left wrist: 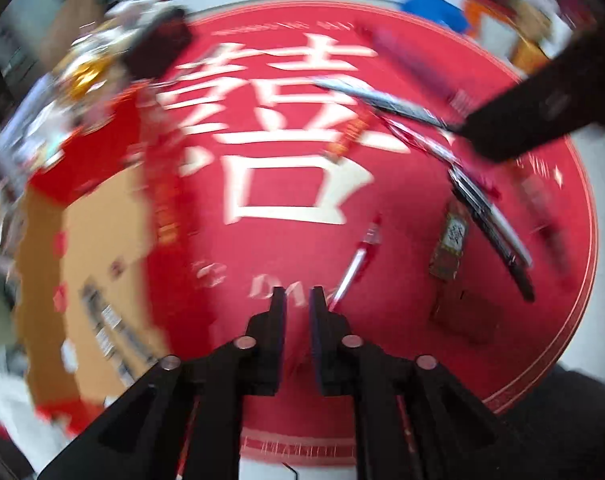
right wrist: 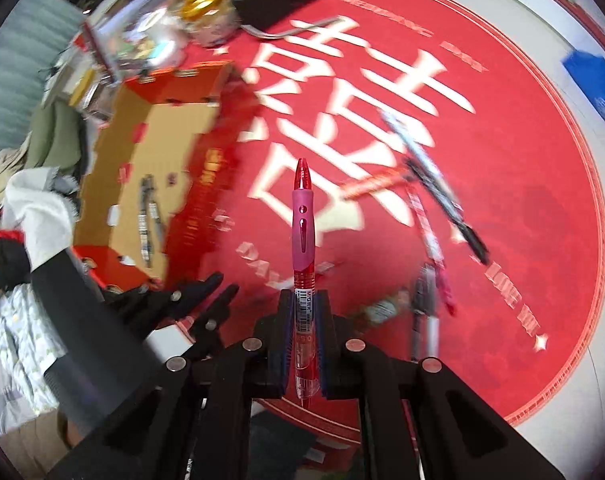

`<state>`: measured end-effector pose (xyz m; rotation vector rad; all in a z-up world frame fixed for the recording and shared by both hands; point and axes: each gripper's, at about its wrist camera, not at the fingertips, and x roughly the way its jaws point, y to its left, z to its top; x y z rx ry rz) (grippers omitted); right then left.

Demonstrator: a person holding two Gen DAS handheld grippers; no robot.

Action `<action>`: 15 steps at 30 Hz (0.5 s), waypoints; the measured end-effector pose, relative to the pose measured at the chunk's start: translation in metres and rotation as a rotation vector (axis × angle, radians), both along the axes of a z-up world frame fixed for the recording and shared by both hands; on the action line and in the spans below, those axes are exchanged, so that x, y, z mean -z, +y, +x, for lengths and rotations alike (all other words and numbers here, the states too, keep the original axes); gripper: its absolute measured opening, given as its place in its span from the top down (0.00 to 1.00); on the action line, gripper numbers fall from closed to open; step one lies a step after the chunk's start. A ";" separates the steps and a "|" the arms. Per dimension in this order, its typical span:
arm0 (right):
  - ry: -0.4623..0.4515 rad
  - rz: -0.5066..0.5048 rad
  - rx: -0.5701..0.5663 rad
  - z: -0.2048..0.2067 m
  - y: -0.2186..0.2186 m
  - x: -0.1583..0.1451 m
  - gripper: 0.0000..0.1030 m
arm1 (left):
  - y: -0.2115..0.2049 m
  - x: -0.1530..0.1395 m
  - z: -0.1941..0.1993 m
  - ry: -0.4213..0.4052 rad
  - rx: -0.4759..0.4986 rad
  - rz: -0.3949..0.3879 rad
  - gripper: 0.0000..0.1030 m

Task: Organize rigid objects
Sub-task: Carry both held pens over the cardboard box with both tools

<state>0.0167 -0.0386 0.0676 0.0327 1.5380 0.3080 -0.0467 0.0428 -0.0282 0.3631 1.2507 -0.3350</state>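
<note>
Our right gripper (right wrist: 304,300) has its fingers closed on a red pen (right wrist: 302,248), which stands straight out ahead between the blue pads. The pen has a clear red tip cap, a pink rubber grip sleeve with a small oval window, and a transparent red barrel with a white barcode label just where the pads clamp it. Its lower end pokes out behind the pads.

Our left gripper (left wrist: 298,300) hangs over the round red mat (left wrist: 402,380), its fingers a little apart with nothing between them. A second pen (left wrist: 358,258), red with a whitish barrel, lies on the mat just beyond the left fingertips. Farther right we see more pens, blurred: a dark one (left wrist: 490,232) and a pink-patterned one (left wrist: 418,136) among them, lying loosely crossed.

To the left of the mat an open cardboard box (right wrist: 114,184) with red sides sits, with what looks like a couple of pens on its floor, too blurred to tell.
</note>
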 end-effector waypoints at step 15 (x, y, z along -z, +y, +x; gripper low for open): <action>-0.004 0.050 0.154 -0.016 -0.065 -0.005 0.89 | -0.019 0.040 0.017 0.104 0.119 -0.068 0.87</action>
